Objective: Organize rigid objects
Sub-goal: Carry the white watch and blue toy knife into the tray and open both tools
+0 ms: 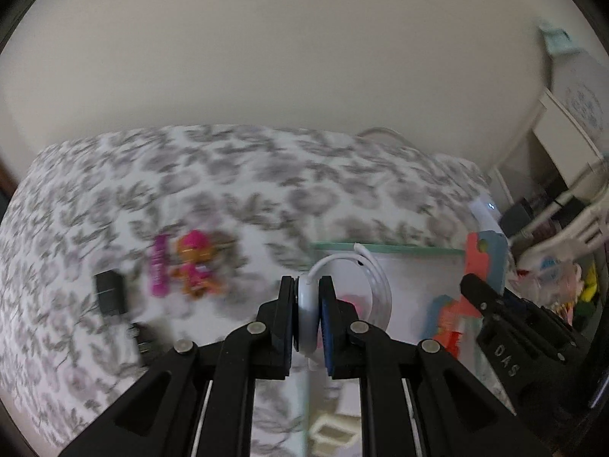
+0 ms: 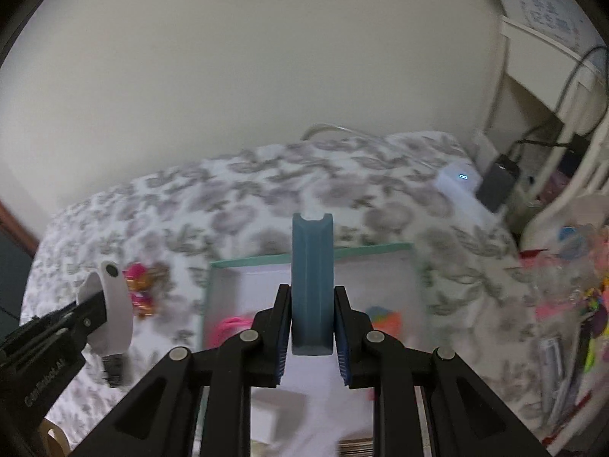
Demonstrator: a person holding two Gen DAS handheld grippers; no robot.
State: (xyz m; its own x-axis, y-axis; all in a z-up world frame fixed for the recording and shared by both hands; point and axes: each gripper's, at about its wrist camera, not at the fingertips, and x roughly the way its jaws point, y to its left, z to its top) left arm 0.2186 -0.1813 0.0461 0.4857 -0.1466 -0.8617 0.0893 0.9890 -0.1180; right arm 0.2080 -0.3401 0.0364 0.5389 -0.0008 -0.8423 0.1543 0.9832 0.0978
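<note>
A bed with a grey-leaf patterned cover (image 2: 266,190) fills the middle of both views, against a plain wall. On it, toward the near right, lies a shallow white box with a mint-green rim (image 2: 304,257); something pink and something orange already lie inside, though blur hides what they are. Both grippers hang above the box's near side, each carrying a piece. The right gripper (image 2: 312,327) is clamped tight on an upright blue block (image 2: 312,282) with a notched top. To its left, the left gripper (image 1: 307,316) is closed nearly all the way on a thin white disc (image 1: 306,320) held edge-on, with a looped white cord (image 1: 375,278) trailing from it. Left of the box, loose on the cover, remain a pink and orange toy figure (image 1: 196,262), a magenta stick (image 1: 159,266) and a small black block (image 1: 110,291). The step in hand appears to be carrying two picked items to the box. Next, each gripper probably needs lowering over a bare patch of the box floor before letting go, with care that the cord lands inside the rim.
</note>
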